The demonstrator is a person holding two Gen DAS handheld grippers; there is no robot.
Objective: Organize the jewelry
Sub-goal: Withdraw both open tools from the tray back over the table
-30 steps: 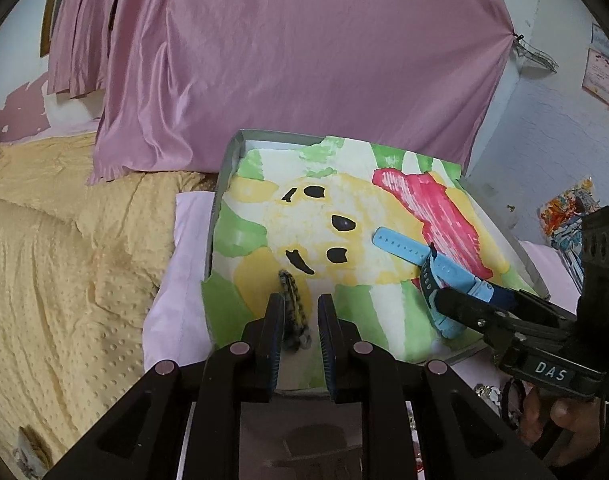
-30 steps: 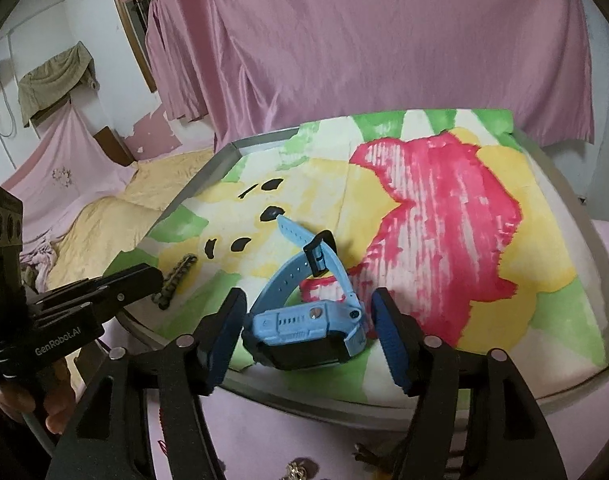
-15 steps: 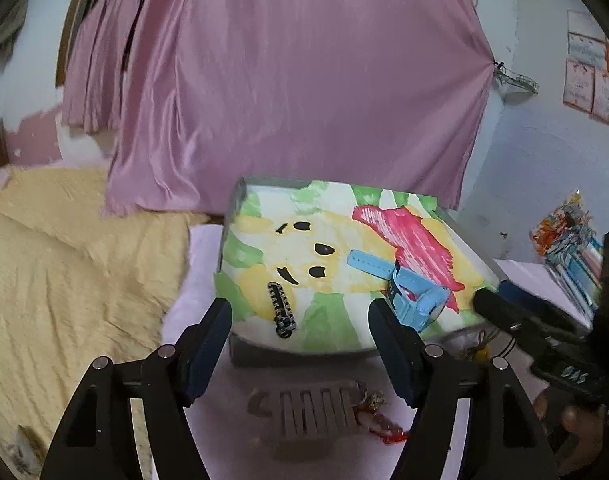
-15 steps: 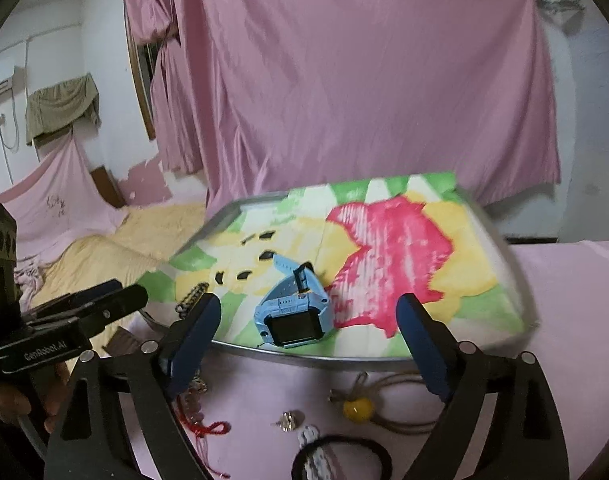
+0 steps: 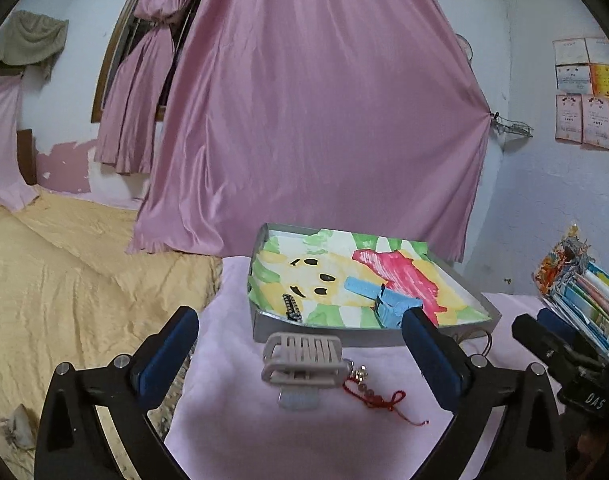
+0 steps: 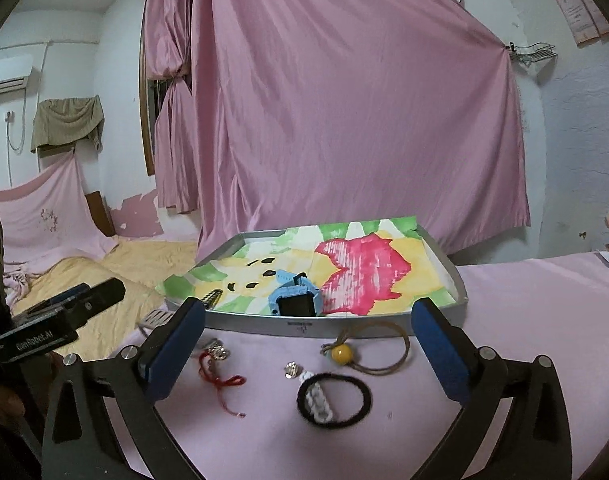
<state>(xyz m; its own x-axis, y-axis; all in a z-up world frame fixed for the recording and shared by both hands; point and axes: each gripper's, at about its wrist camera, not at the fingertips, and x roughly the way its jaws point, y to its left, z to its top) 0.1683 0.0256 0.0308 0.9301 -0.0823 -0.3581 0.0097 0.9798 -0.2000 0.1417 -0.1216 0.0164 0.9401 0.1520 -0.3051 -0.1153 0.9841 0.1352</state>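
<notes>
- While both tongs stood with jaws still opening and nothing between them, the left tongs [image 5: 300, 344] faced the cream hair clip [image 5: 302, 362] – it lay at lower centre of the left wrist view, squarely between the spread pads, its long axis running across the frame.
- Just right of the clip lay the red cord bracelet [image 5: 374, 394], touching or nearly touching it; I could not tell which.
- The right tongs [image 6: 308, 346] framed the black hair tie [image 6: 334, 400] at lower centre of the right wrist view, with the yellow bead cord [image 6: 368, 346] nearer the tray and a small silver charm [image 6: 291, 369] between them.
- On the tray [image 6: 336, 326] beyond, the blue watch [image 6: 294, 294] and dark bracelet [image 5: 291, 307] already rested.
- By my judgement, each hand had its own nearest piece – clip for the left, hair tie for the right – on the pink tabletop [image 6: 524, 304].
</notes>
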